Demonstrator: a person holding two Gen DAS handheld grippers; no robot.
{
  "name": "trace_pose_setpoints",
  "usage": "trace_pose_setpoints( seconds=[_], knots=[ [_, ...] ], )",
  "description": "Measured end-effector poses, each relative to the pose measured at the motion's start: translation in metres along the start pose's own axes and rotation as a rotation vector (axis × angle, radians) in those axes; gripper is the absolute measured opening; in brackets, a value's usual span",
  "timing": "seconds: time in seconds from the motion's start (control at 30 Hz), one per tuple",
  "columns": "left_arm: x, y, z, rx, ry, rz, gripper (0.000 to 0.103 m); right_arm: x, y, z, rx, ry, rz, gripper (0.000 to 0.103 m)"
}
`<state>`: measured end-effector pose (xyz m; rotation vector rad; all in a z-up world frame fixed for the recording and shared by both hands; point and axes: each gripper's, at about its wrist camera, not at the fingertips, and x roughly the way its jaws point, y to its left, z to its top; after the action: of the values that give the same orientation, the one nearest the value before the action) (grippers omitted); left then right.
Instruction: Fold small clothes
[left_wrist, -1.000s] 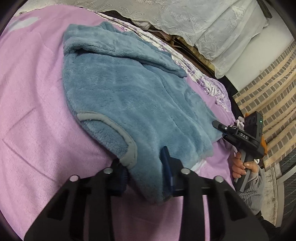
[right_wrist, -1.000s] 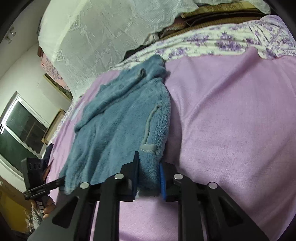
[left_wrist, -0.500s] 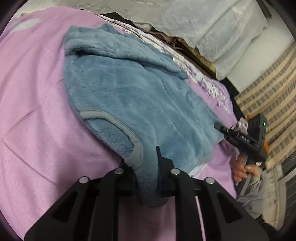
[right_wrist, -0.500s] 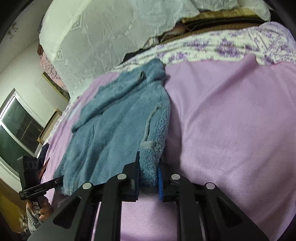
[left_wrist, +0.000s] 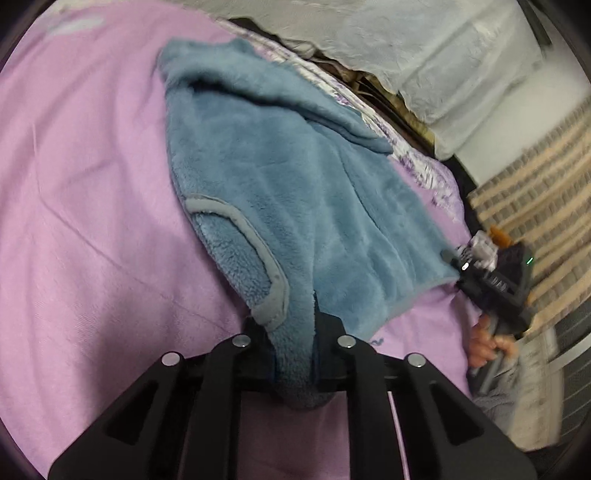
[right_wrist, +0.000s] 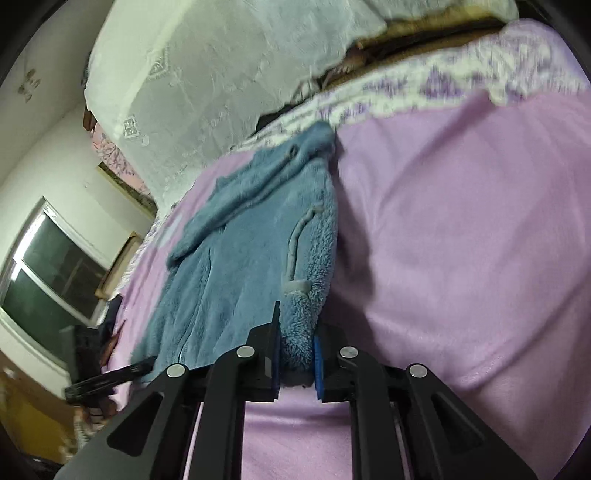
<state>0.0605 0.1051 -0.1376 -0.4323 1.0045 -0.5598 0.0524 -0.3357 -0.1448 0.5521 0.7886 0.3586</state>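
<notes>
A pink-purple bedspread (left_wrist: 92, 221) fills the left wrist view, with a blue fleece garment (left_wrist: 280, 192) spread over it. Its near grey-trimmed edge is pinched in the left gripper (left_wrist: 293, 354), whose jaws have just been moving, fleece between them. A hand (left_wrist: 487, 343) is seen at right.

In the right wrist view, a window (right_wrist: 48, 273) sits at left beyond the bedspread (right_wrist: 461, 240). The garment (right_wrist: 240, 258) is clamped at its near corner by the right gripper (right_wrist: 295, 358).

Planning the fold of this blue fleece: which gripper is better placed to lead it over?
Probably neither: the left gripper and the right gripper each clamp a near corner of the blue fleece garment, so they should lift together; the left's jaws have only just closed.
</notes>
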Motion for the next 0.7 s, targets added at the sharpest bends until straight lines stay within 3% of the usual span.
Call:
trace_pose_setpoints(
  seconds=[0.13, 0.33, 0.7],
  knots=[
    [-0.001, 0.019, 0.005, -0.112, 0.025, -0.085, 0.018, 0.007, 0.004, -0.004, -0.024, 0.024, -0.028, 0.018],
    [-0.009, 0.003, 0.007, -0.030, 0.002, -0.052, 0.012, -0.011, 0.008, 0.000, -0.016, -0.057, 0.012, 0.014],
    [-0.034, -0.011, 0.046, 0.035, -0.100, 0.013, 0.011, -0.006, 0.023, 0.038, 0.036, -0.049, 0.117, 0.014]
  ],
)
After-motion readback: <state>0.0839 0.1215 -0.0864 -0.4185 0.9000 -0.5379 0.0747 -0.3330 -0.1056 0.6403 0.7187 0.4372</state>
